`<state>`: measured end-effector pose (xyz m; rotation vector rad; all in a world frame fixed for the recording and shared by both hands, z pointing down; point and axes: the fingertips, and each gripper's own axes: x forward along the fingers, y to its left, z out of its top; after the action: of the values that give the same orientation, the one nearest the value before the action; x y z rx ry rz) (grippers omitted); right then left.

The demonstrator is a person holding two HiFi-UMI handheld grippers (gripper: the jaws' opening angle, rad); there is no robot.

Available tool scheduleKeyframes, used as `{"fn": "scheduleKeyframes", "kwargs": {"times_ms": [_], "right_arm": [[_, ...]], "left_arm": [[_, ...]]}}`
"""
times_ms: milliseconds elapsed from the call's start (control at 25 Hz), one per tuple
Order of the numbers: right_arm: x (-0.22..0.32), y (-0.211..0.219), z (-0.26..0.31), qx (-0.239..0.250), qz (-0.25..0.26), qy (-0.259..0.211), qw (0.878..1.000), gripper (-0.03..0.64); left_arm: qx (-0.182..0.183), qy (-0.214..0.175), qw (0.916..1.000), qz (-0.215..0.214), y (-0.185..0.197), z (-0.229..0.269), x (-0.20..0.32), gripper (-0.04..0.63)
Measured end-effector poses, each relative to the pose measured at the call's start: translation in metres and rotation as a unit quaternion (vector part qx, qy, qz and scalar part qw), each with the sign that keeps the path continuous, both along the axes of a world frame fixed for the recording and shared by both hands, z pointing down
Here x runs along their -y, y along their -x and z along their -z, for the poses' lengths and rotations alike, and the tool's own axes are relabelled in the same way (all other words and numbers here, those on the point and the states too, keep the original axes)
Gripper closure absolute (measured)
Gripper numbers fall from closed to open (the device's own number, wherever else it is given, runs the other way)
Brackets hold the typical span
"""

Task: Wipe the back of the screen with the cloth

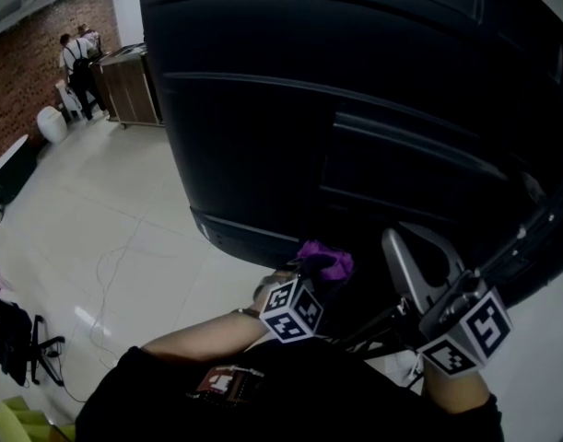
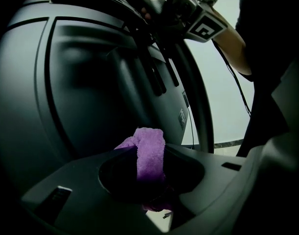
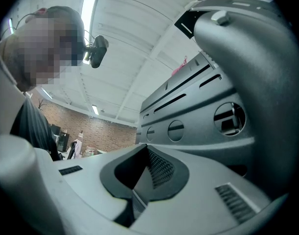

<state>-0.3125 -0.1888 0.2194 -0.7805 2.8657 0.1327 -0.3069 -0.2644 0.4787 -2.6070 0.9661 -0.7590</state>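
Left hand-held gripper (image 2: 150,182) clamps a purple cloth (image 2: 150,148) at the lower back of the black screen (image 1: 355,109), right hand-held gripper (image 3: 135,192) closed on nothing; wiping looks barely begun, most of it left.

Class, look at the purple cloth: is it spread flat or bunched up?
Bunched: the cloth stands as a folded wad pinched in the left gripper, not flat.
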Motion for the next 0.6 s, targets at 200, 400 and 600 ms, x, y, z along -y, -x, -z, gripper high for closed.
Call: {"fn": "scheduleKeyframes", "kwargs": {"times_ms": [200,400,600], "right_arm": [[-0.009,0.000,-0.008,0.005,0.025,-0.009,1.000,0.611],[-0.051,0.007,0.009,0.006,0.052,-0.026,0.998,0.611],[-0.071,-0.008,0.027,0.006,0.078,-0.040,0.996,0.611]], "left_arm": [[-0.078,0.008,0.9966,-0.025,0.020,0.020,-0.010,0.488],[-0.167,-0.001,0.9848,-0.047,0.064,0.077,-0.047,0.488],[-0.232,0.017,0.9725,-0.014,0.089,0.122,-0.070,0.488]]}}
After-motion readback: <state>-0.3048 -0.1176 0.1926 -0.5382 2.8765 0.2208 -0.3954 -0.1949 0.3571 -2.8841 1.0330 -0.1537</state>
